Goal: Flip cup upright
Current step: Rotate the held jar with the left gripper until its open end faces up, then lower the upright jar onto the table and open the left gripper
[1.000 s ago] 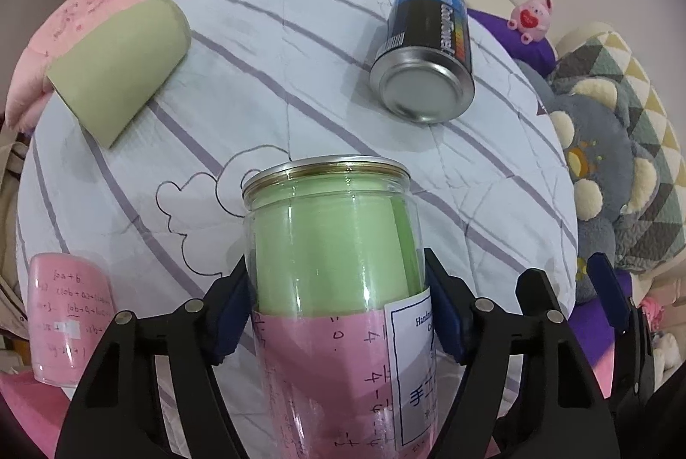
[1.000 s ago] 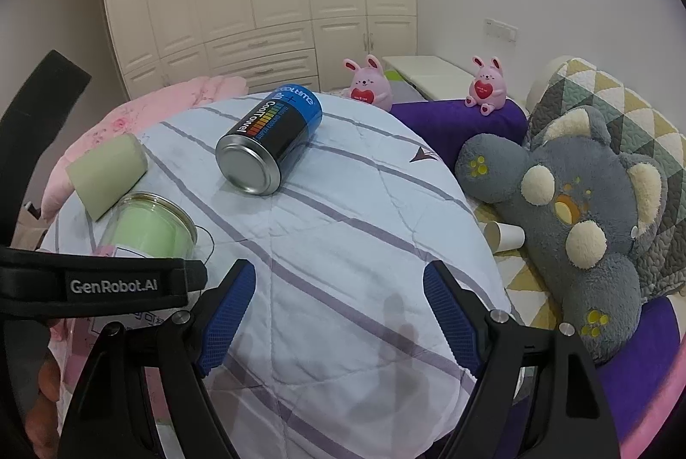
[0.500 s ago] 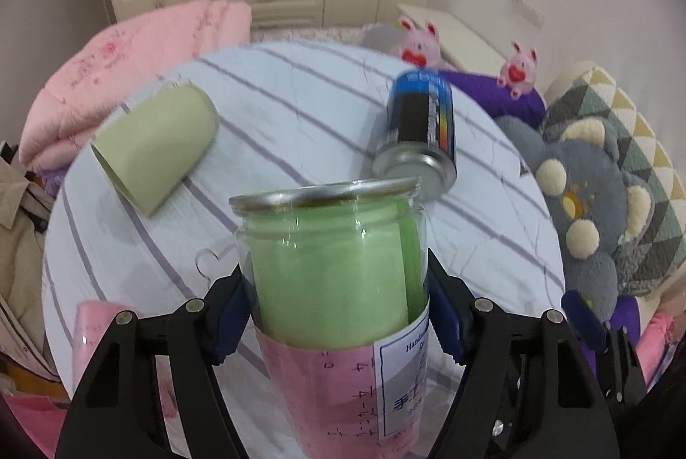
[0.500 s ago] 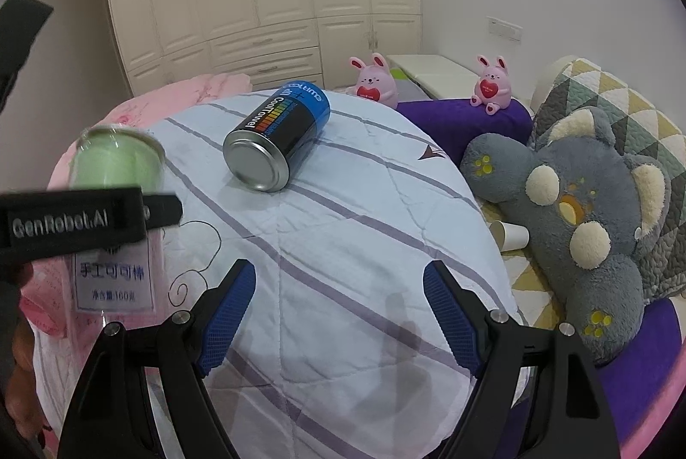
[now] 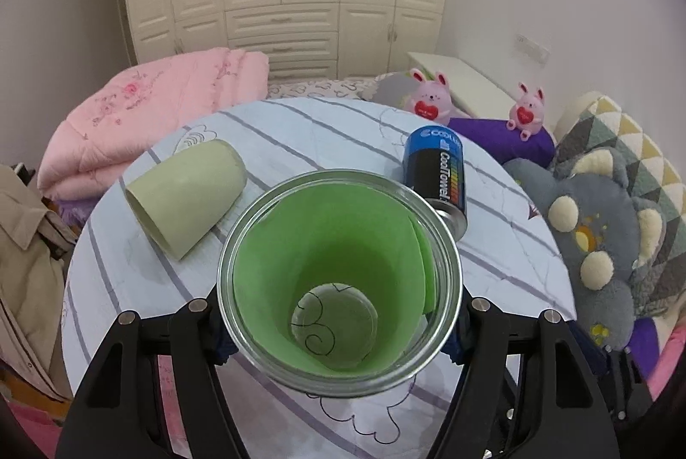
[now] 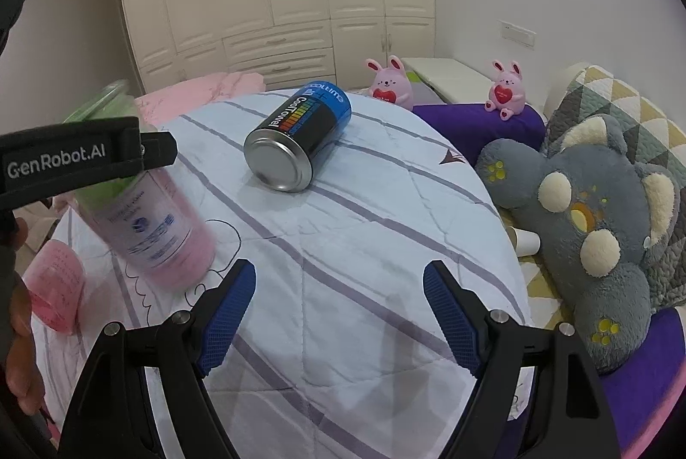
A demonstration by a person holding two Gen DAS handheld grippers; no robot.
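Observation:
My left gripper (image 5: pixel 338 313) is shut on a clear cup (image 5: pixel 338 279) lined with green and pink paper. In the left wrist view I look down into its open mouth. In the right wrist view the cup (image 6: pixel 145 218) stands nearly upright, tilted a little, low over the round table (image 6: pixel 364 244), blurred by motion; I cannot tell if its base touches. My right gripper (image 6: pixel 338 313) is open and empty above the table's near side.
A pale green cup (image 5: pixel 188 197) lies on its side at the table's left. A blue and black can (image 6: pixel 300 141) lies on its side at the back. A small pink cup (image 6: pixel 55 287) stands at the left edge. Plush toys (image 6: pixel 600 218) lie right of the table.
My left gripper has turned the clear cup from mouth-down to mouth-up and brought it down toward the table. My right gripper has stayed still.

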